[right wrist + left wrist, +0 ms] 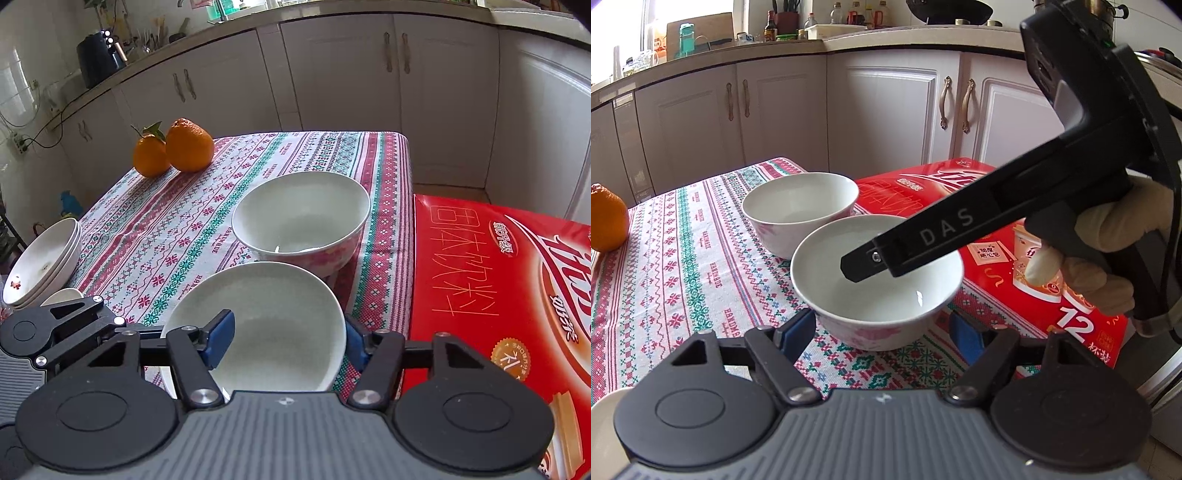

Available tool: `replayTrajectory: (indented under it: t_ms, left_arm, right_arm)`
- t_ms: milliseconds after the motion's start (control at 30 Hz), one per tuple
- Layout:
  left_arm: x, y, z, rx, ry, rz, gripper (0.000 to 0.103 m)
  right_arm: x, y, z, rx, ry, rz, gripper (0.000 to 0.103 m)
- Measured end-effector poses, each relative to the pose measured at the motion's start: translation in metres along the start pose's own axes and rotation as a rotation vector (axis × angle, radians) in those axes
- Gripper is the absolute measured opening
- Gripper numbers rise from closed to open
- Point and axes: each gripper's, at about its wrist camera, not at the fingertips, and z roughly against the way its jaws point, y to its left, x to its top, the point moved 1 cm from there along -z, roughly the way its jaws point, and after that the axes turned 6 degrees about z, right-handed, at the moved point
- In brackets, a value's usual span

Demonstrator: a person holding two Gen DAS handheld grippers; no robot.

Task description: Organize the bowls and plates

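Two white bowls with pink flower prints stand on the patterned tablecloth. In the left wrist view the near bowl [877,291] sits just ahead of my open left gripper [886,332], with the far bowl [799,210] behind it. My right gripper [866,267] reaches over the near bowl from the right. In the right wrist view my right gripper [290,343] is open, one finger inside the near bowl [266,328] and one outside its right rim. The far bowl [301,218] stands beyond. Stacked white plates [44,258] sit at the left edge.
A red printed box [498,295] lies along the table's right side and also shows in the left wrist view [1027,266]. Two oranges [173,147] sit at the far left corner. My left gripper's body [55,332] is low left. White kitchen cabinets [332,74] stand behind.
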Motion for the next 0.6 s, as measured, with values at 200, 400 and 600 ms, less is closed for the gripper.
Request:
replayTrajectory:
  t_ms: [200, 400, 600]
  left_arm:
    - [0.001, 0.000, 0.000, 0.008, 0.001, -0.003, 0.077]
    - [0.000, -0.002, 0.002, 0.012, 0.008, -0.016, 0.076]
    - [-0.001, -0.001, 0.007, 0.003, 0.025, -0.018, 0.076]
  right_arm:
    - [-0.001, 0.002, 0.002, -0.001, 0.012, 0.005, 0.067]
    - [-0.002, 0.005, 0.006, -0.005, 0.012, -0.001, 0.067]
    - [-0.005, 0.011, 0.011, -0.005, 0.017, 0.007, 0.067]
